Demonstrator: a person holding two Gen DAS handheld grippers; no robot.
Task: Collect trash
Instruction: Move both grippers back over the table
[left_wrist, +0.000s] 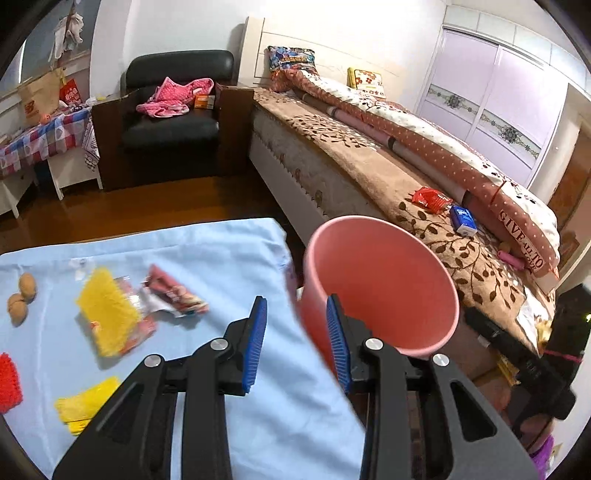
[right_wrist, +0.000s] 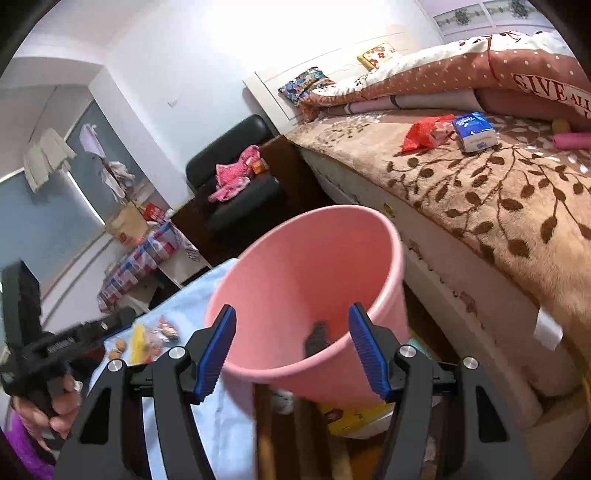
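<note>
A pink bin (left_wrist: 384, 284) stands between the table and the bed; it also shows in the right wrist view (right_wrist: 314, 273) with one dark object on its bottom (right_wrist: 316, 338). On the light blue cloth (left_wrist: 184, 266) lie a yellow wrapper (left_wrist: 107, 314), a red-and-white wrapper (left_wrist: 175, 291), another yellow piece (left_wrist: 85, 406) and two walnuts (left_wrist: 22, 299). My left gripper (left_wrist: 297, 343) is open and empty over the cloth's right edge, beside the bin. My right gripper (right_wrist: 291, 350) is open and empty above the bin's near rim.
The bed (left_wrist: 424, 221) on the right carries a red wrapper (left_wrist: 430, 199), a blue tissue pack (left_wrist: 463, 220) and a pink object (left_wrist: 511, 258). A black armchair (left_wrist: 173, 122) with pink clothes stands behind. A checked table (left_wrist: 40, 140) is at the left. A red item (left_wrist: 9, 380) lies at the cloth's left edge.
</note>
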